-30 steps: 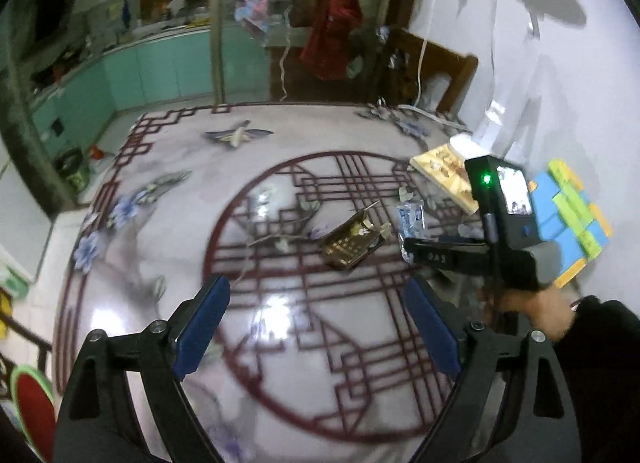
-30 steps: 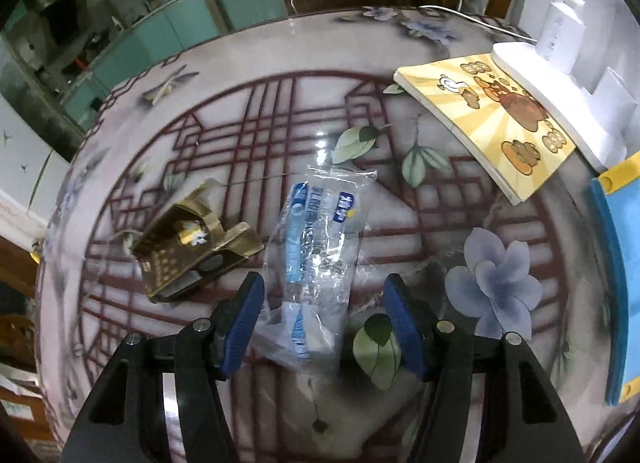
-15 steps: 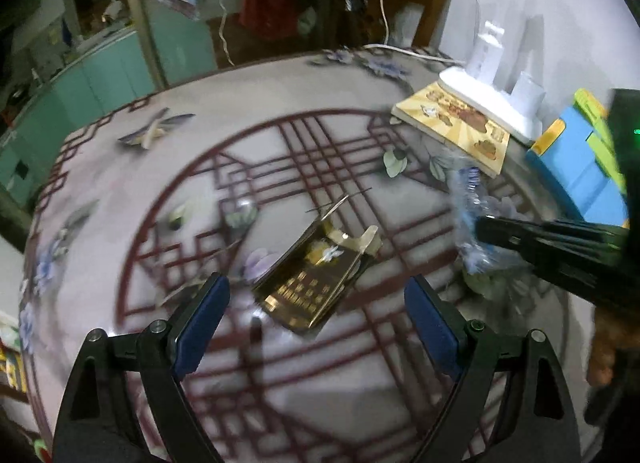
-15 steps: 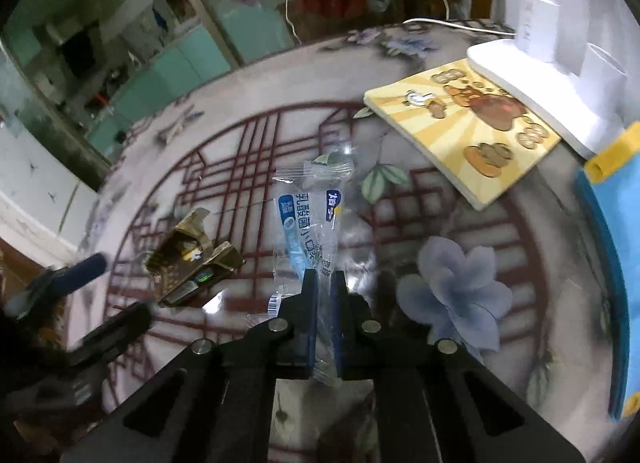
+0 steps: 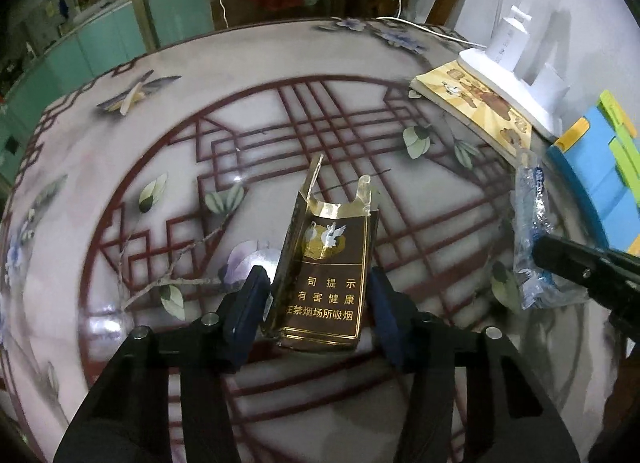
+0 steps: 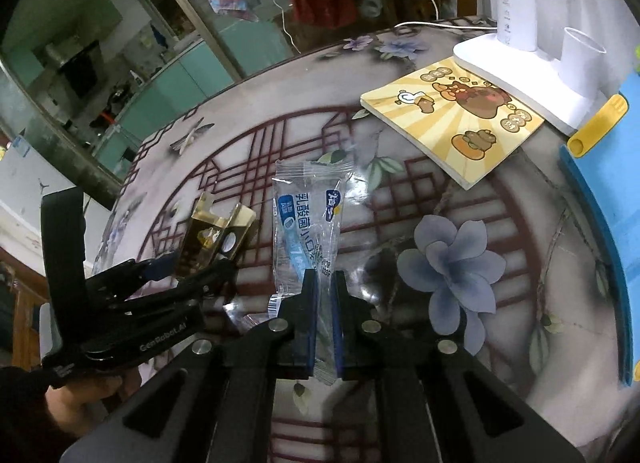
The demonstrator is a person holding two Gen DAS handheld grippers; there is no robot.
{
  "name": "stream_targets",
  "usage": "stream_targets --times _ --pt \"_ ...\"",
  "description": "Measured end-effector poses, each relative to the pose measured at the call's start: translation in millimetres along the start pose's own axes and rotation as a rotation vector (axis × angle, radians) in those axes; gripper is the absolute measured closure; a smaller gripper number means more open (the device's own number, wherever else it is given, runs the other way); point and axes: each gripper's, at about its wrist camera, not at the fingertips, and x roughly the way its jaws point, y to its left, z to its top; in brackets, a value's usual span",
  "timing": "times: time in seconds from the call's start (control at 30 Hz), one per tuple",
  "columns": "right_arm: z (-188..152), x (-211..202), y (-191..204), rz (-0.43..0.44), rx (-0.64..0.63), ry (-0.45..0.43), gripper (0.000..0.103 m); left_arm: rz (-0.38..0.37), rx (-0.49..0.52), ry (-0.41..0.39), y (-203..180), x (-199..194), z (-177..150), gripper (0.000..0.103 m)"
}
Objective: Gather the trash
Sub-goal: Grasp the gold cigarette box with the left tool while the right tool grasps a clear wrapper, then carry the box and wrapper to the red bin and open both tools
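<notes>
Brown-and-gold cigarette pack (image 5: 326, 275), clear blue-printed wrapper (image 6: 306, 219), red lattice on grey table (image 5: 256, 75).

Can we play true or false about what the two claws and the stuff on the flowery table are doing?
1. The right claw is pinching the clear plastic wrapper with blue print. True.
2. The left claw is wide open with nothing near it. False: its blue pads sit on both sides of the flattened brown and gold cigarette box.
3. The yellow cartoon picture book lies flat on the table. True.
4. The white lamp base stands on the blue flower painted on the table. False: it sits at the far edge, partly on the book.
</notes>
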Motion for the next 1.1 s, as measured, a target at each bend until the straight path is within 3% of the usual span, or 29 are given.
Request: stream_targets --times 0.33,0.73,1.1 --pt "-14.9 -38.0 36.4 0.022 -0.039 -0.035 0.098 0.003 -0.031 -0.113 12.0 -81.7 -18.6 0.054" --pt "-54.5 -78.3 97.6 0.059 -0.121 -0.047 0.098 0.024 -0.132 -0.142 29.9 -156.0 -88.8 0.054" --pt "-90.7 -90.1 180.5 0.101 -0.23 -0.043 0.098 0.064 -0.262 -0.191 86.1 -203.9 -147.3 0.053"
